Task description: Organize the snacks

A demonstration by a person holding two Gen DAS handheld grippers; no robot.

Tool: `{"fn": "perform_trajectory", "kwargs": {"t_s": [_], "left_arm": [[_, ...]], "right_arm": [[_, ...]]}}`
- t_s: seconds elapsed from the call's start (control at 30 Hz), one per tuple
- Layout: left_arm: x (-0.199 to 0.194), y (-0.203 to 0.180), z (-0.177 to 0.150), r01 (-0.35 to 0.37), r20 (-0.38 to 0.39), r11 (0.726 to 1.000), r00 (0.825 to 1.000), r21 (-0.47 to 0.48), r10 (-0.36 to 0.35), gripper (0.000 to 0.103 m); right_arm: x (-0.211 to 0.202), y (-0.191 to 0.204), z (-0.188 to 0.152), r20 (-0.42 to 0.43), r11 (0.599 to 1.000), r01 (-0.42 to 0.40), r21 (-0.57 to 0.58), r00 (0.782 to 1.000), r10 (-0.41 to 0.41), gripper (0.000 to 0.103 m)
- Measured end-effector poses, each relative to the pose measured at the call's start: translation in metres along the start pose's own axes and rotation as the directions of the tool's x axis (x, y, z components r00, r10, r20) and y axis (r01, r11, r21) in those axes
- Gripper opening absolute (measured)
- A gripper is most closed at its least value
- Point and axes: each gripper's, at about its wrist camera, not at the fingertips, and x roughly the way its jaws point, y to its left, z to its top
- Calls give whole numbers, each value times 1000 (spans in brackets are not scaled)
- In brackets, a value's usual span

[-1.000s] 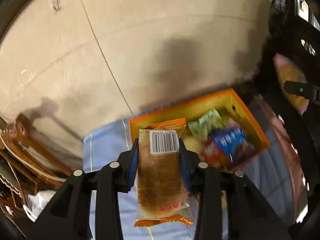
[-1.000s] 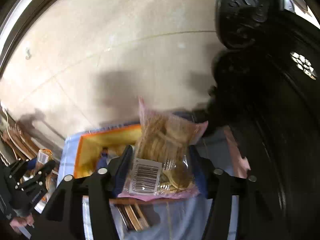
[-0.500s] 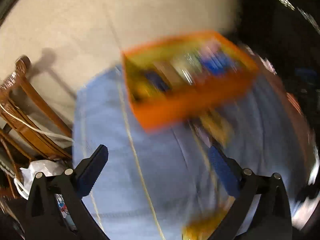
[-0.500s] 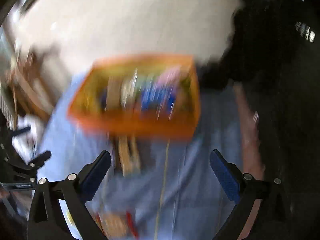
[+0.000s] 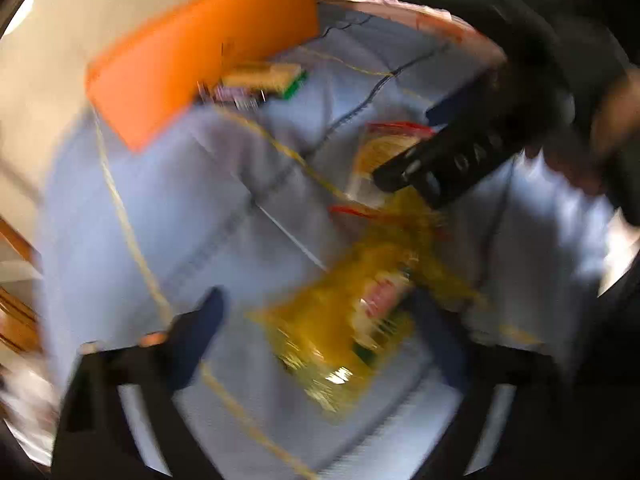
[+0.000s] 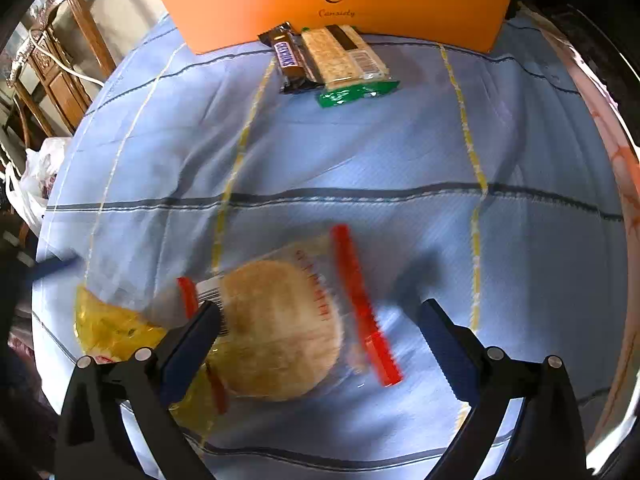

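Note:
An orange box (image 6: 340,4) stands at the far side of the blue cloth (image 6: 360,152). A chocolate bar (image 6: 290,62) and a green-edged cracker pack (image 6: 348,64) lie against its front. My right gripper (image 6: 320,340) hovers over a round pastry in a clear, red-edged packet (image 6: 280,328). Its jaws are wide and closing, and the packet lies between them on the cloth. The left wrist view is blurred. There my left gripper (image 5: 320,336) is also closing, with a yellow packet (image 5: 340,332) lying between its fingers. The right gripper (image 5: 452,156) shows above it, over the red-edged packet (image 5: 380,148).
Wooden chairs (image 6: 52,72) and a white plastic bag (image 6: 36,184) stand off the table's left side. The table's pinkish rim (image 6: 624,184) curves along the right. The yellow packet (image 6: 108,328) overlaps the pastry packet's left end. Bare cloth lies between the box and the near packets.
Both grippers were shut on snack packets above the box. They let go, opened wide, and dropped towards the near cloth, where other packets now lie between their jaws.

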Motion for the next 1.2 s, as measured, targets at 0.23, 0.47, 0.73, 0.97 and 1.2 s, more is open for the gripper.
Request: {"fn": "perform_trajectory", "kwargs": {"t_s": [0.23,0.47,0.73,0.97,1.2], "left_arm": [[-5,-48,-28,-152,147,974,981,168,128,91],[7,-62,-37,15,43,975,999,220,-25,60],[-45,-39,-18,108,49,988,993,-112,-103,45],[-99,25,67,-4,158,936,985,-353,64,45],[-147,132,194,-27,235,848,956,-529,177,45]], "right_arm": [[7,10,-9,-37,998,-53,39,998,55,100],[18,27,-16,13,997,64,32,998,-65,69],[-28,-43,-17,100,971,32,236,993,-57,68],[-140,-87,53,348,965,-24,261,935,-71,68],[-203,-108,209,447,977,-155,143,891,76,68]]}}
